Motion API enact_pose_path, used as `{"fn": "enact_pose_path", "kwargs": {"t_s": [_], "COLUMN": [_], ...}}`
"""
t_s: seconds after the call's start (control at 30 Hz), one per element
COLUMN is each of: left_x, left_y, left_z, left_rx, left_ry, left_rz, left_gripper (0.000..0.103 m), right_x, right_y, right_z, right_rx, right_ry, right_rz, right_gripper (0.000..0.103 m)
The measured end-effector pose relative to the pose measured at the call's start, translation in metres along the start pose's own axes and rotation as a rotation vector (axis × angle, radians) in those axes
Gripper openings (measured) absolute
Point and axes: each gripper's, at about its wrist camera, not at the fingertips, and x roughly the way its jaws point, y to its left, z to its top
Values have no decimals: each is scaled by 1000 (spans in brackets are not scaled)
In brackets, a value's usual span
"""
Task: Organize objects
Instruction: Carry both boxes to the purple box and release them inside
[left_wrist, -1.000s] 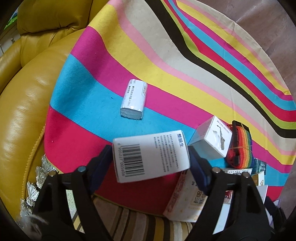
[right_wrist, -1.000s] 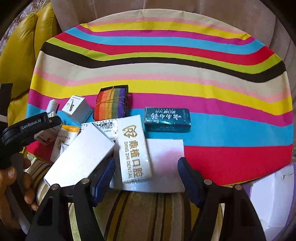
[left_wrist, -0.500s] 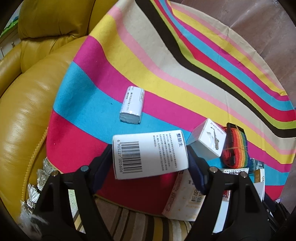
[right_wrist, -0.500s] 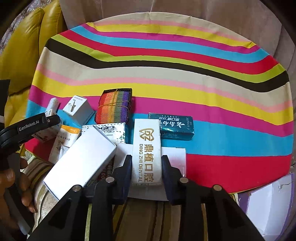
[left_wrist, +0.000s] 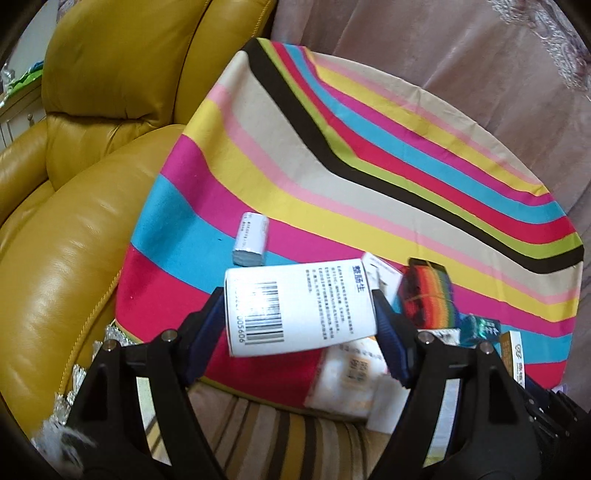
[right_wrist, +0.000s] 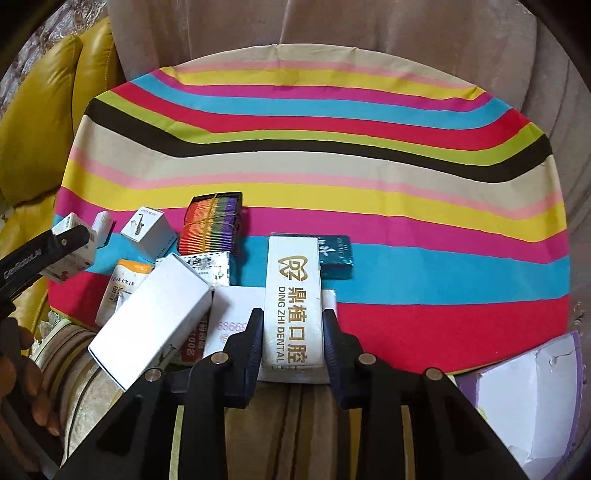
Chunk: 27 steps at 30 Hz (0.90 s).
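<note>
My left gripper is shut on a white barcode box, held above the near left of the striped round table. In the right wrist view the same box shows at the left edge in that gripper. My right gripper is shut on a long white dental box with gold lettering, lifted over a flat white card. Scattered on the table lie a small tissue pack, a saxophone-print box, a rainbow strap, a teal pack, an orange-white packet and a big white box.
A yellow leather armchair stands left of the table. Beige curtain fabric hangs behind it. A torn lilac and white box sits at the near right. A striped cushion lies below the table's front edge, beside a person's hand.
My right gripper closed on the dental box and raised it slightly. My left gripper rose with the barcode box and tilted up, bringing more of the far table and curtain into view.
</note>
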Motion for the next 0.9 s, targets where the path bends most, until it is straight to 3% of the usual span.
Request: {"fn": "enact_pose_path", "kwargs": {"t_s": [0.9], "left_x": [-72], "left_y": [-103], "left_z": [-47], "left_rx": [237], "left_ry": [-101], "left_rz": [-121], "left_gripper": [78], "right_x": [-47], "right_y": [-80], "right_z": [-39], "right_rx": [163], "right_ry": [-56], "right_rz": [-51], "right_gripper": [32]}}
